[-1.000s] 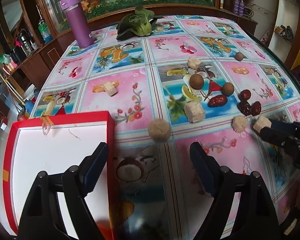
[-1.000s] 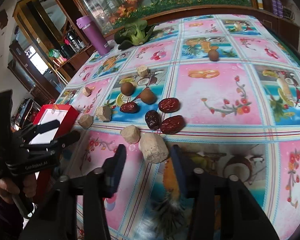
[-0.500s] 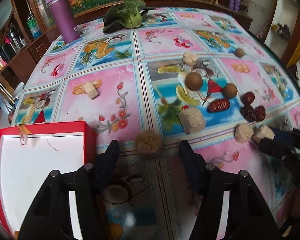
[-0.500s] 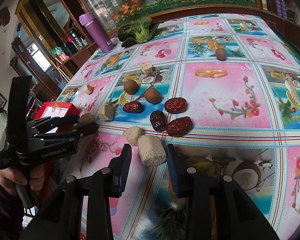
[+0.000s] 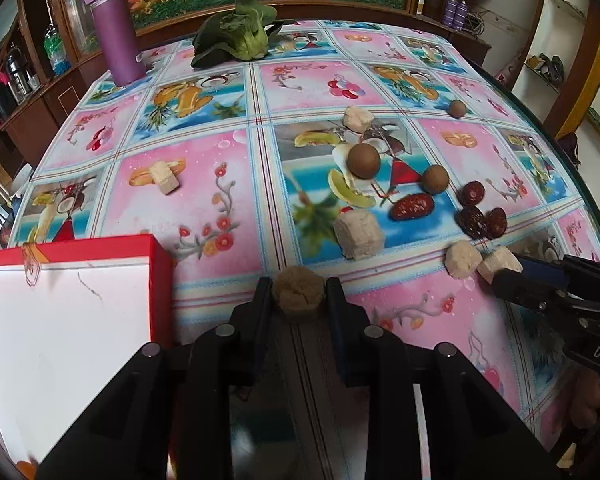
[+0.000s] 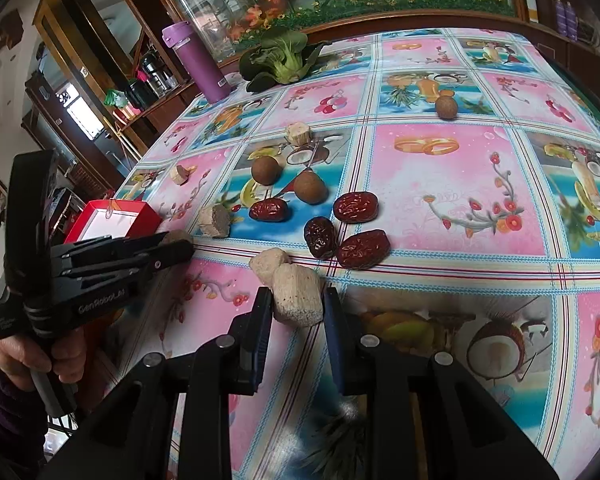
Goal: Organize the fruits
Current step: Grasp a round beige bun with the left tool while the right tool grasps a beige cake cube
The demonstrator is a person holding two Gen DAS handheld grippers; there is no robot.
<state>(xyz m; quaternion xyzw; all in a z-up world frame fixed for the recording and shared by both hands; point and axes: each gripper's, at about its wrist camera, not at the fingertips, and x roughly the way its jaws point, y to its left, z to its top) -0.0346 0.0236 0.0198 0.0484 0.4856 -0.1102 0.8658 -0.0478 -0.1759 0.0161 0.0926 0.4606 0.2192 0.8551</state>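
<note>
Left gripper [image 5: 299, 295] is clenched on a tan crumbly lump [image 5: 298, 292], both pads touching its sides, low over the tablecloth [image 5: 236, 184]. Red box [image 5: 156, 264] with white inside sits at 9 o'clock of that lump, just beside the left finger.

Right gripper [image 6: 298, 304] is clamped on a pale porous chunk [image 6: 298, 294], which touches a second pale chunk [image 6: 266, 264] at its 11 o'clock.

Four red dates [image 6: 356, 206] lie at 12 to 1 o'clock of the right grip, near it. Two brown round fruits [image 6: 309, 187] sit beyond the dates, and a third brown round fruit [image 6: 446, 108] lies well apart at 1 o'clock.

Purple bottle [image 5: 114, 26] and leafy greens [image 5: 240, 36] are at the far edge.
</note>
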